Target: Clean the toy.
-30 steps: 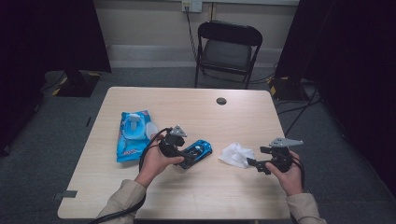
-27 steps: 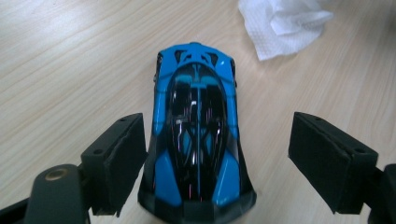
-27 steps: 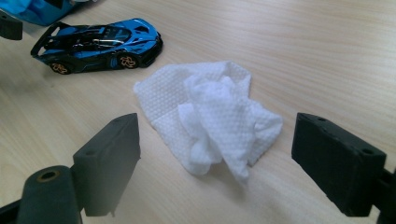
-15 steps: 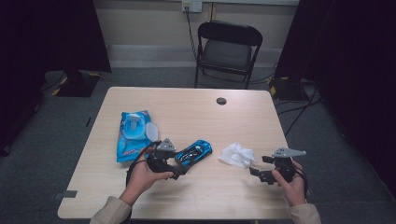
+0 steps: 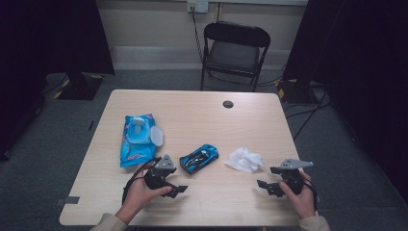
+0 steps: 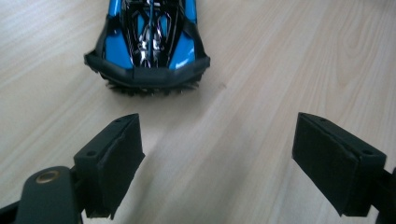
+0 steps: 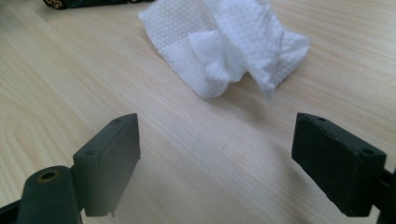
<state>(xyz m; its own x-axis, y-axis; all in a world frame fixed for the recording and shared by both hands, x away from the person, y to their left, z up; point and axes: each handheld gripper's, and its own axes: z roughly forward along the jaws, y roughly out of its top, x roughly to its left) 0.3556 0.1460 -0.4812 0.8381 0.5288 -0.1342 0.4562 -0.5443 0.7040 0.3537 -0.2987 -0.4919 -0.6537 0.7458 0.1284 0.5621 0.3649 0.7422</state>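
Observation:
A blue and black toy car (image 5: 198,158) sits near the middle of the wooden table (image 5: 202,120). My left gripper (image 5: 175,188) lies just near and left of it, open and empty. In the left gripper view the car's end (image 6: 148,37) faces the wide-apart jaws of that gripper (image 6: 229,163), with bare wood between. A crumpled white wipe (image 5: 245,160) lies right of the car. My right gripper (image 5: 264,185) rests near the front right, open, short of the wipe (image 7: 229,46); nothing is between the jaws of this gripper (image 7: 229,163).
A blue pack of wet wipes (image 5: 137,139) with its white lid flipped open lies left of the car. A black round cap (image 5: 228,104) is set into the far side of the table. A black folding chair (image 5: 234,50) stands beyond the far edge.
My left gripper has drawn back from the car toward the near edge and sunk to the table. My right gripper has slid slightly nearer and lower. The car and the wipe stay put.

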